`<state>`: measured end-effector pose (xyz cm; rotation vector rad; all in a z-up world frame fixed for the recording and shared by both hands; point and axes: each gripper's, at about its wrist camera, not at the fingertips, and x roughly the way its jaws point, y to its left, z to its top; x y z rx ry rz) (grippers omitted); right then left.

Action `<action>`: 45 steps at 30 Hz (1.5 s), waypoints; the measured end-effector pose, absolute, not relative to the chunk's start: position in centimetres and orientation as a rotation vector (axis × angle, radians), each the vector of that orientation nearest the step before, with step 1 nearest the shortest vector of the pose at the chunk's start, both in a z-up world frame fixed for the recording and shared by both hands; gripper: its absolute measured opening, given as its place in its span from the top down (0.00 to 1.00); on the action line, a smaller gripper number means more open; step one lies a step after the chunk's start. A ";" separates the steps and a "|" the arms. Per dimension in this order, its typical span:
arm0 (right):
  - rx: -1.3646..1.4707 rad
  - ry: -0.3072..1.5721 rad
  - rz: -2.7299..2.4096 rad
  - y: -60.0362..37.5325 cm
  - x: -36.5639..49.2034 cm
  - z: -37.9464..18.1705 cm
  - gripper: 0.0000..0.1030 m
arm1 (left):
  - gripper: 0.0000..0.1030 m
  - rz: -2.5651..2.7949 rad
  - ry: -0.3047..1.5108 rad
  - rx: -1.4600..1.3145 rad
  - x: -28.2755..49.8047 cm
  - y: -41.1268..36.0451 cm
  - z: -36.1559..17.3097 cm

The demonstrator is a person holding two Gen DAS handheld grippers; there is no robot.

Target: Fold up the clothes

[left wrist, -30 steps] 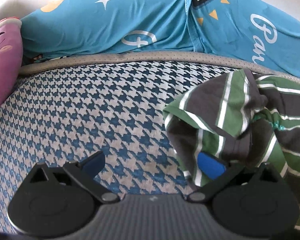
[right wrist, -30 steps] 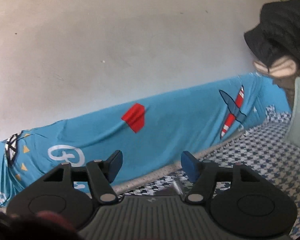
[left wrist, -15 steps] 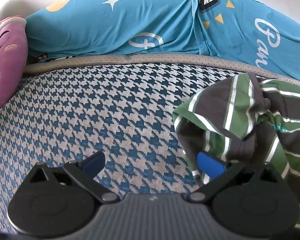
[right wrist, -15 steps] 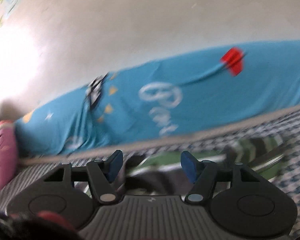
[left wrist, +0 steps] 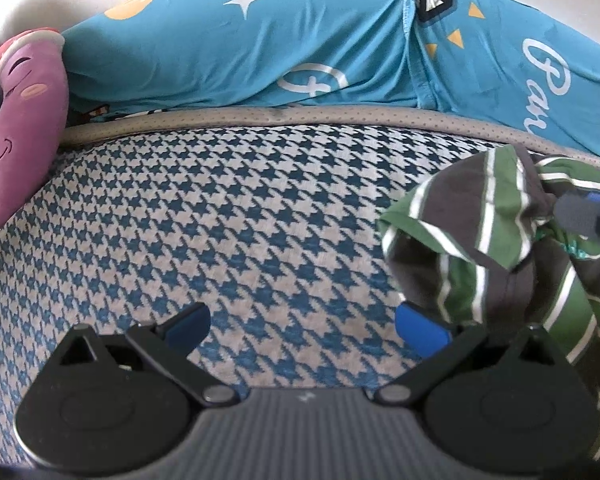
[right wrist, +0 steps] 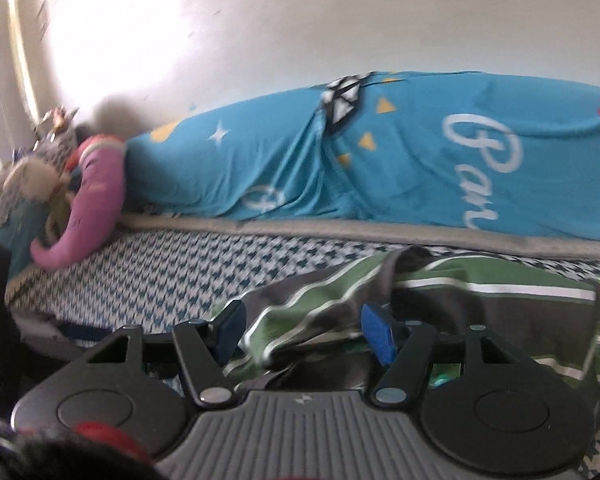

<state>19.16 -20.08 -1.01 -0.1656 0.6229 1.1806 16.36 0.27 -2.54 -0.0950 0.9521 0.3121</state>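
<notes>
A crumpled shirt (left wrist: 480, 232) with green, grey and white stripes lies on the blue-and-white houndstooth cover (left wrist: 180, 220), at the right of the left wrist view. My left gripper (left wrist: 304, 326) is open low over the cover; its right finger sits at the shirt's near edge, and nothing lies between the fingers. In the right wrist view the shirt (right wrist: 440, 292) spreads just ahead. My right gripper (right wrist: 304, 332) is open, with a fold of the shirt lying between its fingers. Part of the right gripper (left wrist: 588, 216) shows over the shirt at the edge of the left wrist view.
A long teal printed bolster (left wrist: 260, 52) runs along the back against a pale wall. A purple plush toy (left wrist: 20, 128) lies at the left end, with more soft toys (right wrist: 28, 180) behind it. A grey piped edge (left wrist: 260, 116) borders the cover.
The right gripper has swung from facing the wall and bolster down to the striped shirt and now shows in the left wrist view. The left gripper has shifted slightly left and stays open.
</notes>
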 end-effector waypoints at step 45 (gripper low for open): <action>0.003 0.589 0.976 -17.4 19.6 0.1 0.63 | 0.00 0.360 0.929 -0.154 15.3 3.1 -1.5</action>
